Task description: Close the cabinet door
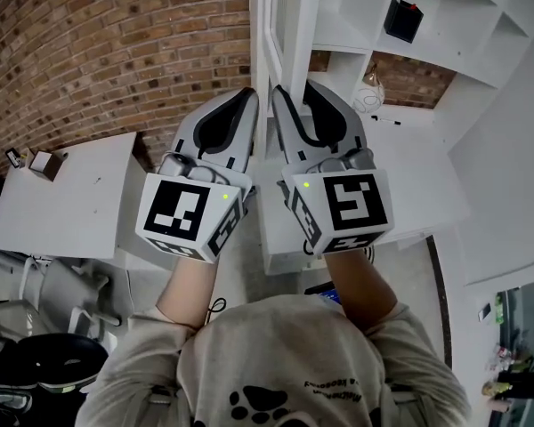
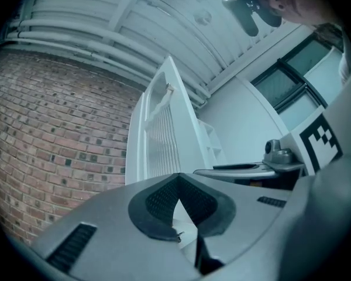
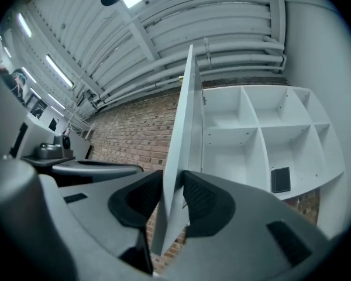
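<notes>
Grey left gripper [image 1: 238, 103] and right gripper [image 1: 299, 92], black pads [image 3: 202, 200], black-and-white marker cubes [image 1: 187, 212]; grey paw-print sweatshirt [image 1: 285, 367].

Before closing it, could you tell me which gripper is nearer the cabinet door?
Right gripper: the door edge sits between its fingers. The left gripper is beside it.

Cabinet door [image 1: 294, 16] is seen edge-on, straight ahead. Its edge is gripped between the jaws of the right gripper [image 1: 295, 92], and the left gripper [image 1: 242, 96] is held just left of it. Brick wall [image 1: 116, 52] lies left of the door, open shelves [image 1: 463, 16] right — a box [image 1: 402, 18] is set in one compartment. A tabletop [image 1: 71, 203] is noted lower left.
</notes>
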`<state>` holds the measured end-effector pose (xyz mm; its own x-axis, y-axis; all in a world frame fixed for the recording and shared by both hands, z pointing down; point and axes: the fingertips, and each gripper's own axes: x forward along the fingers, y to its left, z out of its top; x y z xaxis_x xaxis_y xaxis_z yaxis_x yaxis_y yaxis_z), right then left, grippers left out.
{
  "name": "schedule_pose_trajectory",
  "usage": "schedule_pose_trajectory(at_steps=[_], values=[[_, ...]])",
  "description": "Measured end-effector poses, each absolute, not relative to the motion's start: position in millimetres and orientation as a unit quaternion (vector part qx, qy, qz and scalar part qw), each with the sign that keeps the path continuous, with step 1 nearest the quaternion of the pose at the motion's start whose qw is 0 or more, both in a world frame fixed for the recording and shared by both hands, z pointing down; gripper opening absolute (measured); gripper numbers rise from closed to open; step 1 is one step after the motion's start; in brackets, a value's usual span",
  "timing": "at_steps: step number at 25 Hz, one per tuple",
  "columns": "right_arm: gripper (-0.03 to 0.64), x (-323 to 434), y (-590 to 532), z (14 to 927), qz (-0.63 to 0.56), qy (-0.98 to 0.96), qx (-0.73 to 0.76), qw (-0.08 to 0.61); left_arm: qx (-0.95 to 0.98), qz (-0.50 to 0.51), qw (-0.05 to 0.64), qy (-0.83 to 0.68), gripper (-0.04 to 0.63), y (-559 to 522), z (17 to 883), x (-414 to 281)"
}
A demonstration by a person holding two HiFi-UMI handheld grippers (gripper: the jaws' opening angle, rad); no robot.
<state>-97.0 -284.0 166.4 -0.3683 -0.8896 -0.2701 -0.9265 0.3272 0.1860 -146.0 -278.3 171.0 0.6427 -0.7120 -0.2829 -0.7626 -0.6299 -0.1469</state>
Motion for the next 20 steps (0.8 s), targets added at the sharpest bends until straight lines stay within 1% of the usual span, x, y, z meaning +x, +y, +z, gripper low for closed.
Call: schedule_pose_trajectory(at_steps=[6,11,20], values=[[0.1,-56,-288,166,0.134,0.802,-0.579,0.064,-0.911,0.098,0.121,0.383,0.008,-282,174,-124],[0.1,-30,-295,166,0.136,0.811,-0.568,0.038,-0.917,0.093,0.124,0.367,0.008,-286,178,-103],[0.092,14,-310,165,0.111,0.829,-0.546,0.055,-0.919,0.099,0.122,0.361,0.008,-303,179,-59]])
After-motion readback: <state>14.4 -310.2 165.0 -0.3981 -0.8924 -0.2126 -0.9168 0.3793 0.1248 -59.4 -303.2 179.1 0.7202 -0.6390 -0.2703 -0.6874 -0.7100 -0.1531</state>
